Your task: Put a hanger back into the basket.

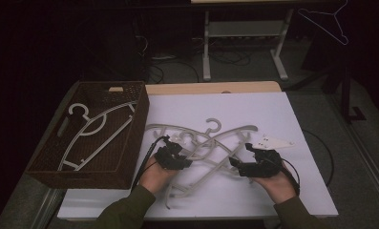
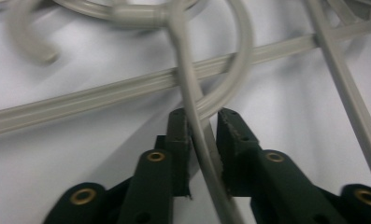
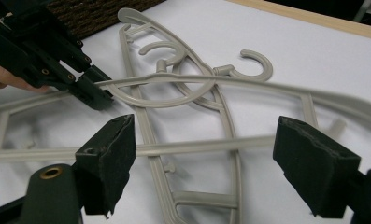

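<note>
Dim room – grey floor (image 1: 349, 143), white-legged desk (image 1: 244, 28) behind, cables (image 1: 177, 67) underneath.

The person wears olive-green long sleeves (image 1: 125, 210) that end at the wrists. Each hand carries a black tool of angular, bolted links. The left tool (image 1: 183, 155) has matte dark-green jaw arms with brass-coloured eyelets at the pivots and small round holes along the links; its pads (image 2: 179, 140) are narrow, flat-faced blocks. The right tool (image 1: 235, 162) has the same brass eyelet and broad black foam-like pads (image 3: 109, 161) with ragged, worn edges. A thin black cable (image 1: 146, 160) trails from the left tool, another cable (image 1: 292, 174) loops from the right tool.
</note>
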